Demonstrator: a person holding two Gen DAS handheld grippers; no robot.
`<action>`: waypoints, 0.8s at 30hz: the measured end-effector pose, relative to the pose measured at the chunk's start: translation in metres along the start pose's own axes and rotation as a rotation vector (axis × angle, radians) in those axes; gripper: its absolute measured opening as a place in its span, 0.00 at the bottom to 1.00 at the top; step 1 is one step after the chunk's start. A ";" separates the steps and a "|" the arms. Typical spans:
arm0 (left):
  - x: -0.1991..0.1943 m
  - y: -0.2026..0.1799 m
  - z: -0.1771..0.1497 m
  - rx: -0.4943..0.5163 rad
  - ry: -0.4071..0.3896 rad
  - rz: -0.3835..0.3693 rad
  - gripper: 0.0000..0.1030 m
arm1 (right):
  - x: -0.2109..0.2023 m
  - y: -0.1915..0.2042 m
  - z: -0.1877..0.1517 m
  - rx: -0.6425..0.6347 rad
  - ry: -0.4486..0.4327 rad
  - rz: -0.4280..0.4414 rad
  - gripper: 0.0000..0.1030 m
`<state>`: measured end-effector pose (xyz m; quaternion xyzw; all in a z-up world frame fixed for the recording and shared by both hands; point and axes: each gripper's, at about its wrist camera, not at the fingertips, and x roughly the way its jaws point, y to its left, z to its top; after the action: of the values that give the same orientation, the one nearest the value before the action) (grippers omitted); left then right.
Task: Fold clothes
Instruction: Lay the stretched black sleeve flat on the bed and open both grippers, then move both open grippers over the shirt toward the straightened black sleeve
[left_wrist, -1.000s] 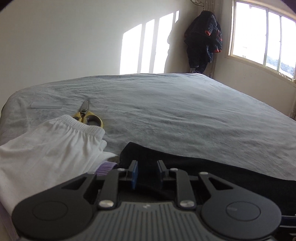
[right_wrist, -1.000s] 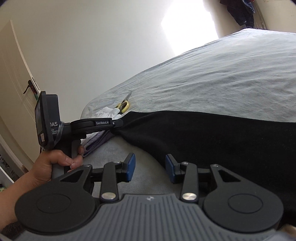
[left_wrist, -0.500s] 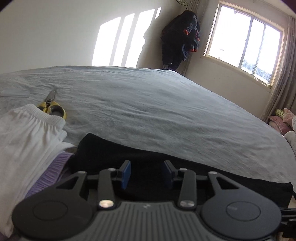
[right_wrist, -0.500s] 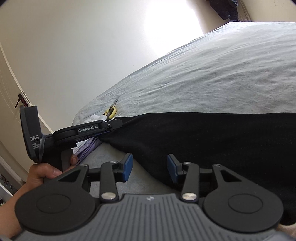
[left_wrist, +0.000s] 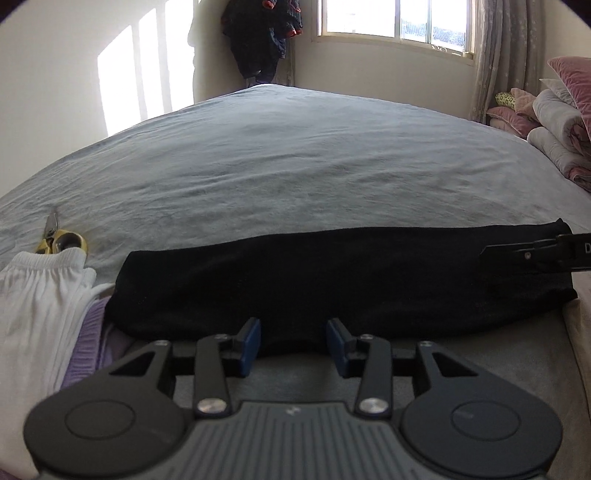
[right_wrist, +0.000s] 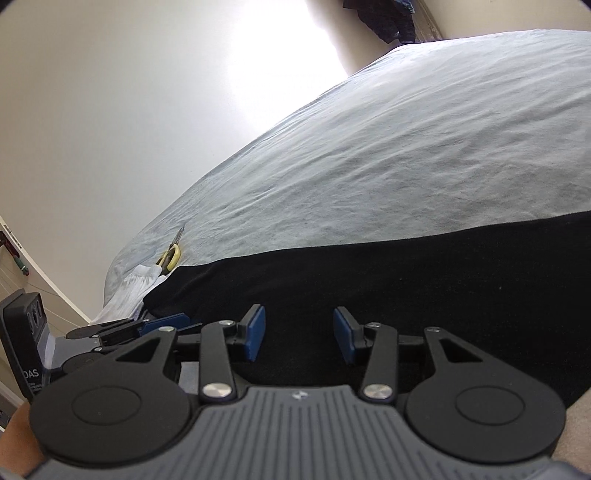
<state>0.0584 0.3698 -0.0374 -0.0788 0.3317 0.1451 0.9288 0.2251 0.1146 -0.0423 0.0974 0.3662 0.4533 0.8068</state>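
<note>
Black garment (left_wrist: 332, 280) lies as a long band ahead of both grippers: left (left_wrist: 293, 343) and right (right_wrist: 299, 334) wide, holding nothing. Likely regrip: pinch near edge evenly, both ends level.

Daylight from window (left_wrist: 395, 18) at rear, panes blown out. Sunlight patches on wall (left_wrist: 136, 77), bar shadows between; same patch glares white in right wrist view (right_wrist: 280, 55). Grey bedsheet (left_wrist: 295, 158) evenly lit. Black garment (left_wrist: 332, 273) underexposed, no fabric detail. Strong fisheye bending, dark vignette corners. Slight softness throughout.
</note>
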 end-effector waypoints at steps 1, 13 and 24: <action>-0.004 0.000 0.001 -0.002 -0.003 -0.009 0.42 | -0.008 0.000 0.000 0.018 0.002 -0.045 0.45; 0.014 -0.070 -0.008 0.136 0.084 -0.097 0.42 | -0.180 0.012 -0.054 0.064 -0.025 -0.379 0.55; -0.064 -0.123 -0.024 0.135 0.176 -0.114 0.51 | -0.294 0.006 -0.135 0.133 -0.052 -0.631 0.66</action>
<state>0.0363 0.2333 -0.0090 -0.0474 0.4161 0.0618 0.9060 0.0354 -0.1409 0.0125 0.0430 0.3865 0.1532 0.9084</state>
